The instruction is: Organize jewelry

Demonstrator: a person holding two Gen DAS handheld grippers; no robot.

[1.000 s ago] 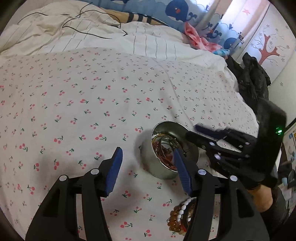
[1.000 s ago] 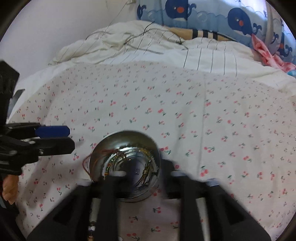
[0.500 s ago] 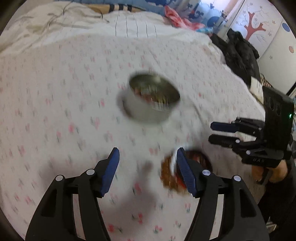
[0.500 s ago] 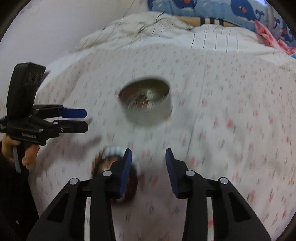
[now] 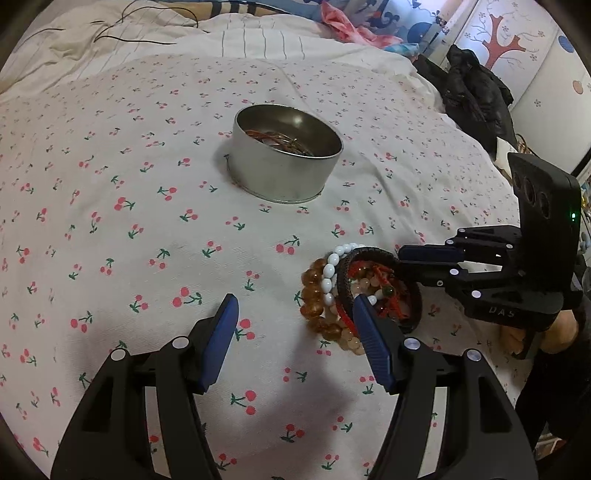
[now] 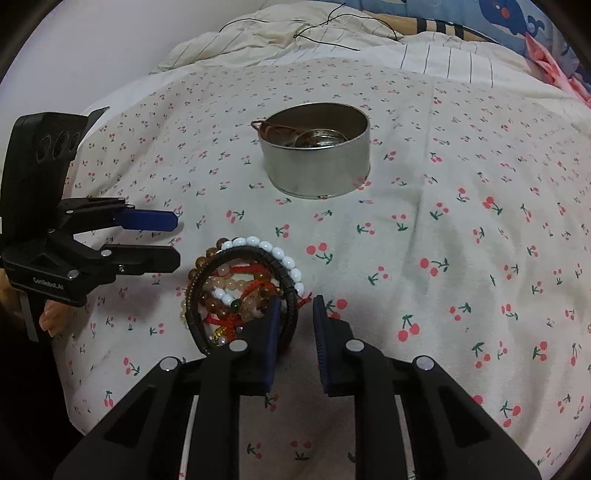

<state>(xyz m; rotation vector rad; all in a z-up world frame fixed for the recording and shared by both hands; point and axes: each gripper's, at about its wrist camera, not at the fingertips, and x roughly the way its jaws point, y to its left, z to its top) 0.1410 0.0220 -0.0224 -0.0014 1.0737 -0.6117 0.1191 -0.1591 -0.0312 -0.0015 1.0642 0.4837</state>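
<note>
A pile of bead bracelets [image 5: 343, 291] lies on the cherry-print bedsheet [image 5: 110, 184]; it also shows in the right wrist view [image 6: 243, 288]. A round metal tin [image 5: 286, 158] holding some jewelry stands farther back, also in the right wrist view [image 6: 317, 155]. My left gripper [image 5: 291, 332] is open, its right finger over the pile's near edge. My right gripper [image 6: 295, 314] is open with a narrow gap, its left finger at the pile's right edge. Each gripper shows in the other's view, the right one [image 5: 413, 258] and the left one [image 6: 173, 240], both beside the pile.
A rumpled white striped duvet [image 6: 332, 44] with a black cable lies at the back. Dark clothing [image 5: 472, 92] sits at the bed's far right edge. A whale-print pillow [image 6: 498, 18] is behind. The bed edge drops off at the left in the right wrist view.
Both grippers have pulled back from the tin toward the bracelet pile. The right gripper's fingers have come closer together. The motion blur has gone.
</note>
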